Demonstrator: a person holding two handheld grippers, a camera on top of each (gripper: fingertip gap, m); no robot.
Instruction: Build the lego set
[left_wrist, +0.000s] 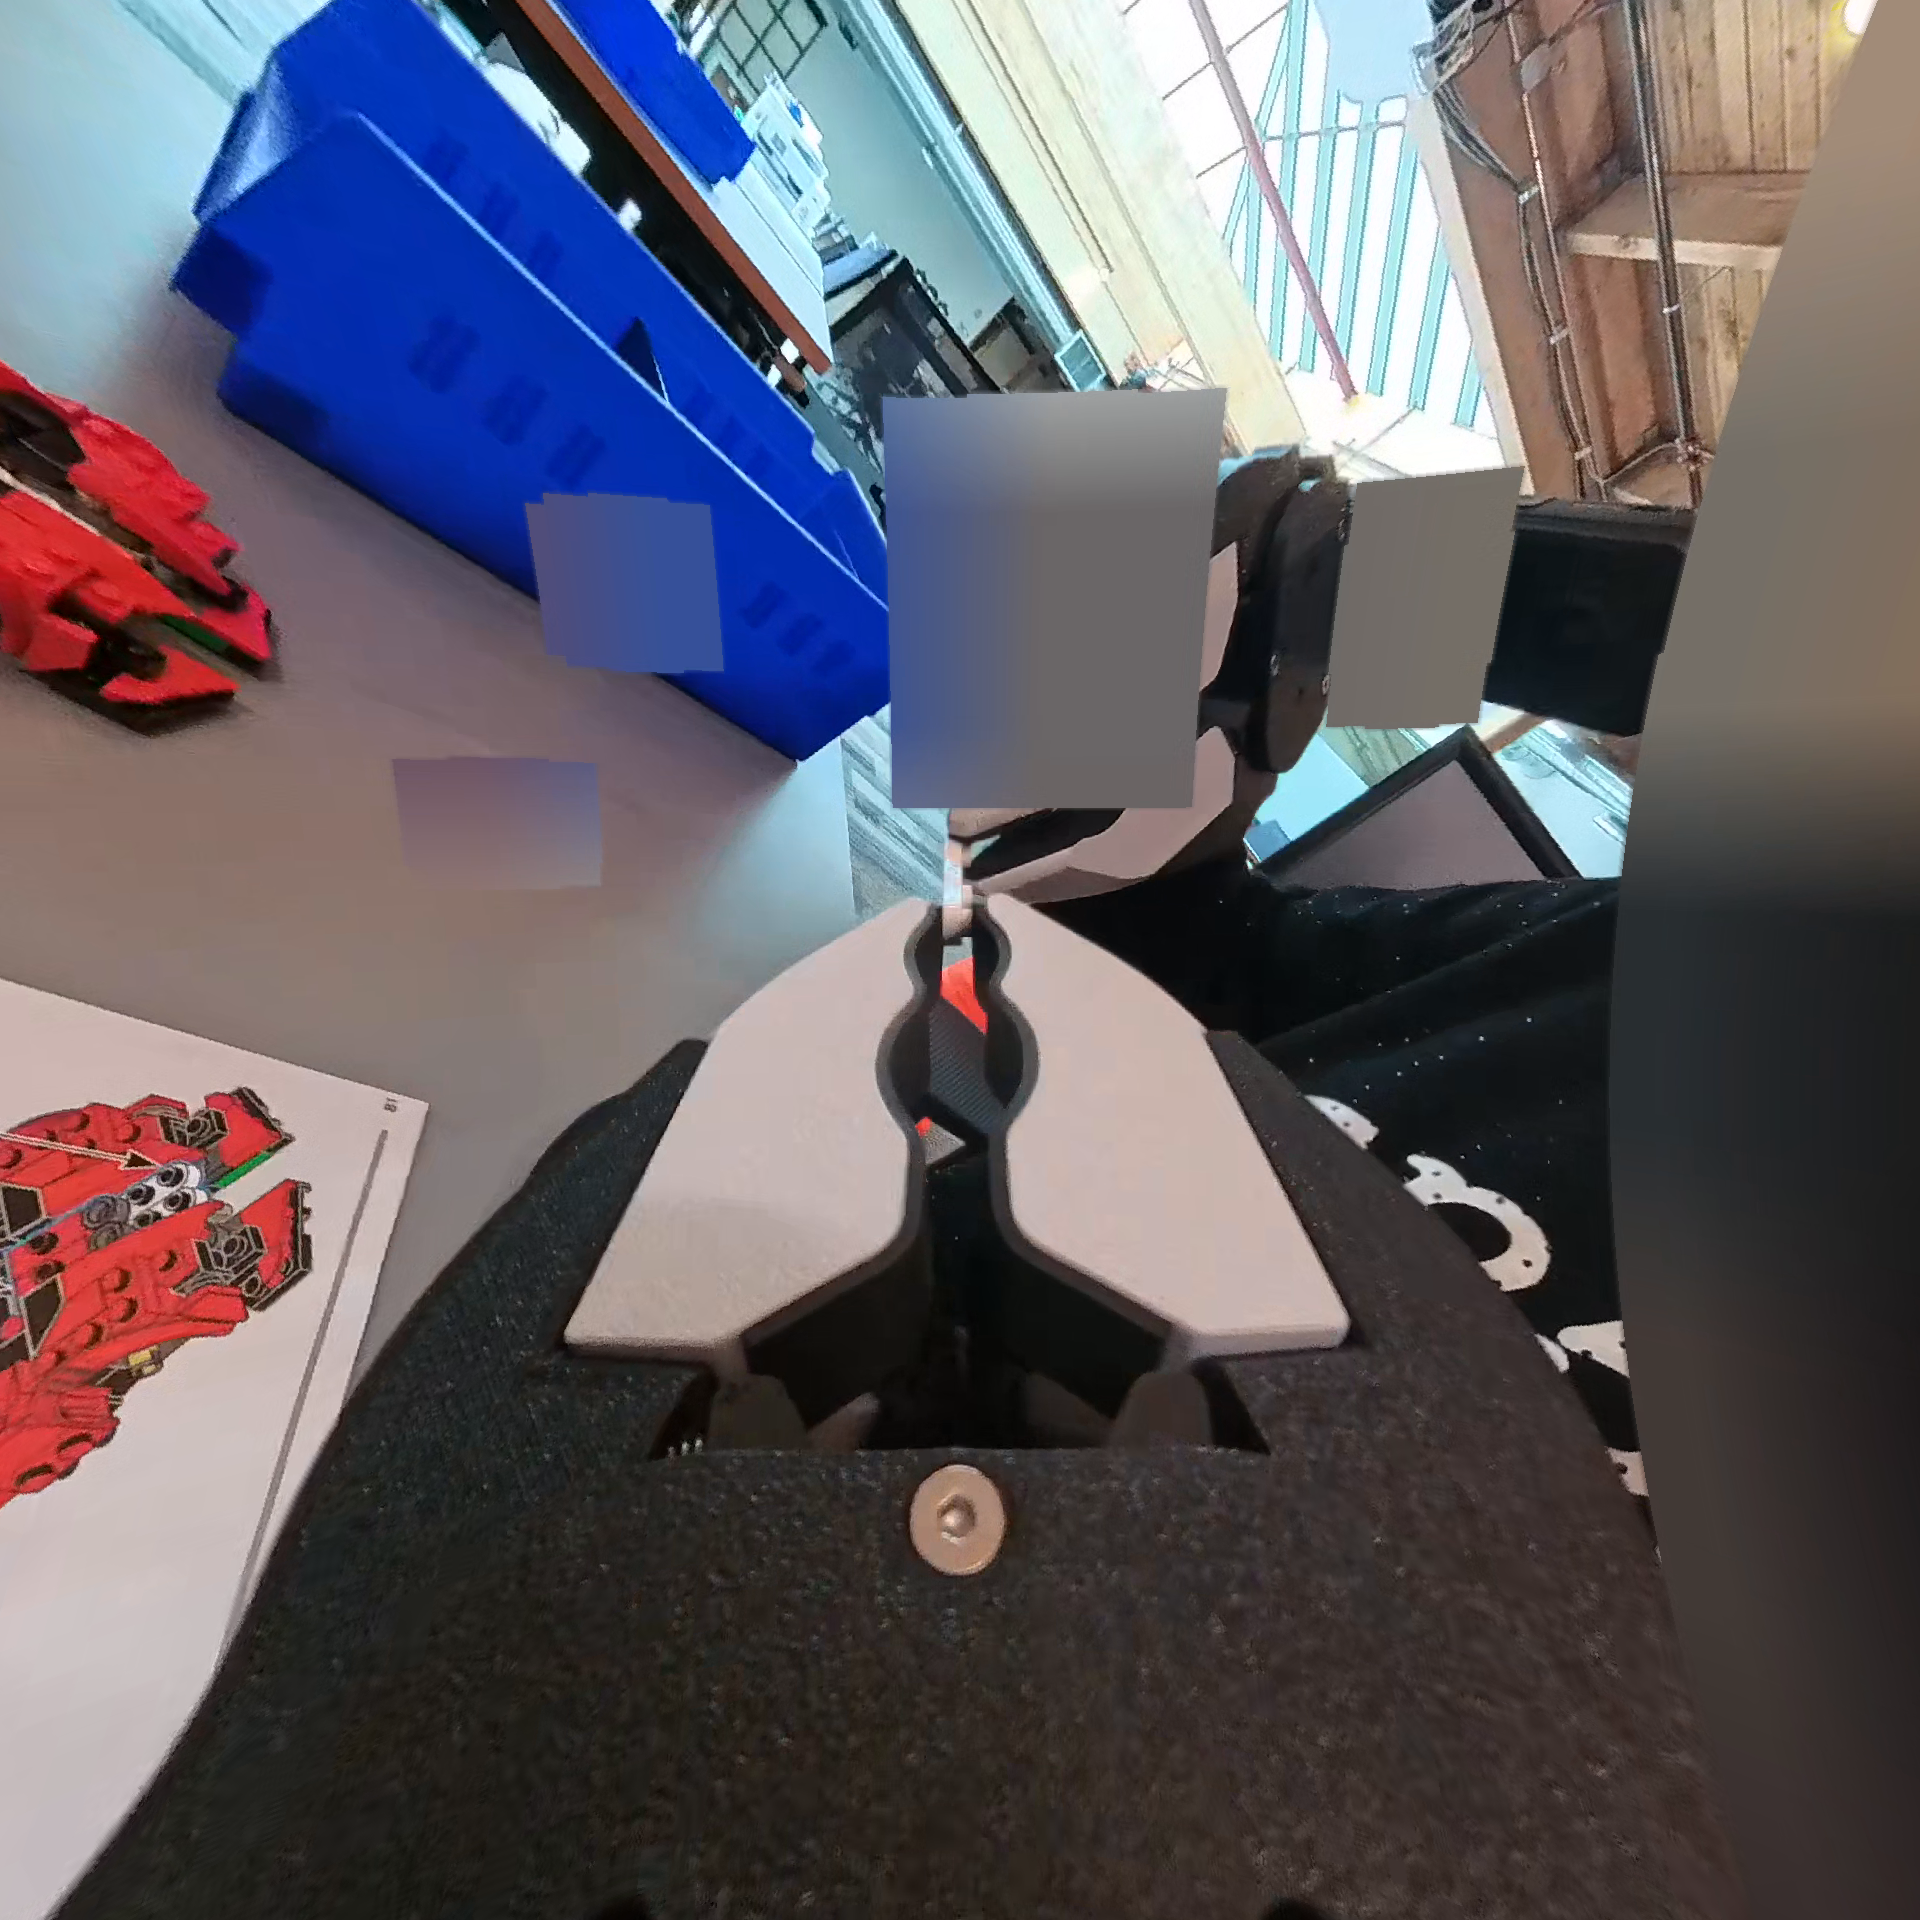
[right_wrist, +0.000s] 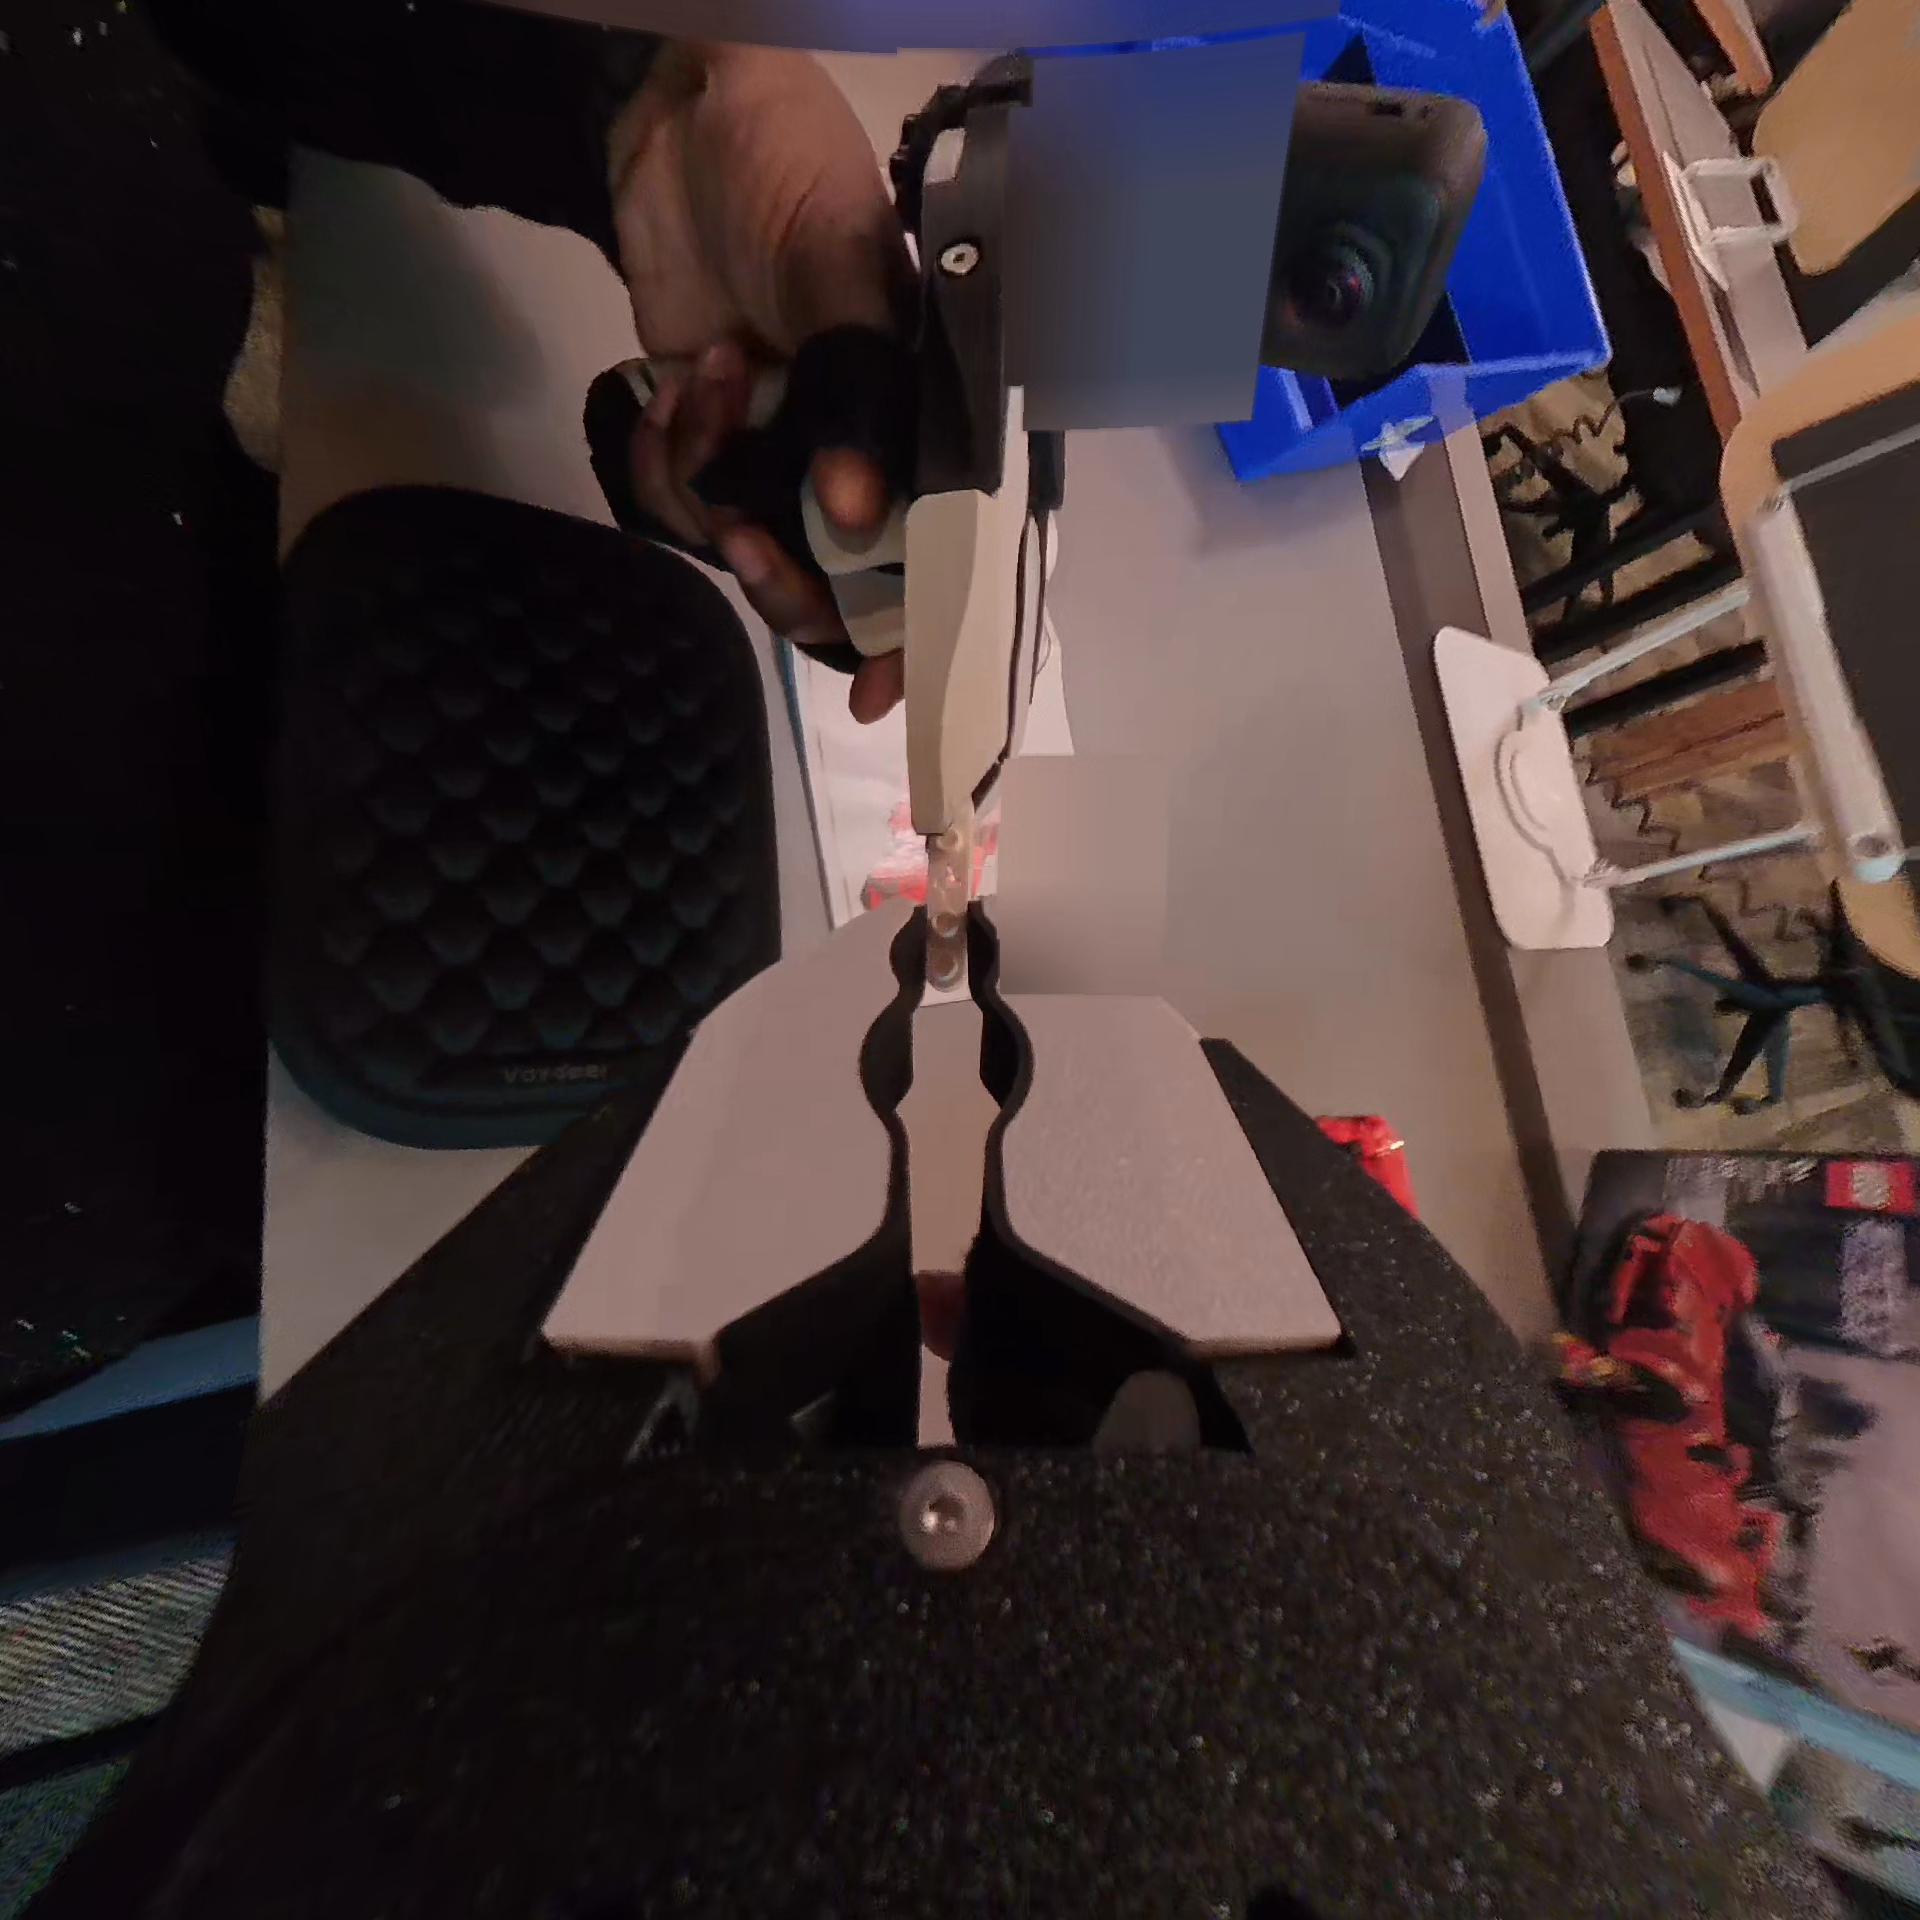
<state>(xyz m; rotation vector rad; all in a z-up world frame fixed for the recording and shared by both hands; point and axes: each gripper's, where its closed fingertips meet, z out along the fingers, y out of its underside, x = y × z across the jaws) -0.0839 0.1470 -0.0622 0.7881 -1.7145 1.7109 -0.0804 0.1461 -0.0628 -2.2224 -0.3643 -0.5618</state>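
Right wrist view: the right gripper (right_wrist: 945, 961) and left gripper (right_wrist: 951, 821) meet tip to tip above the grey table (right_wrist: 1195, 644), both clamped on 1 small pale grey holed lego beam (right_wrist: 947, 904).

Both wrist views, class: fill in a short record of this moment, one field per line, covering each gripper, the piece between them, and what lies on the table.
left gripper: shut on the pale beam
right gripper: shut on the pale beam's other end
pale beam: small, with holes, held in the air between both grippers
red model: on the grey table, untouched
instruction page: flat on the table, near edge
blue bins: behind the model
hand: grips the left gripper's handle
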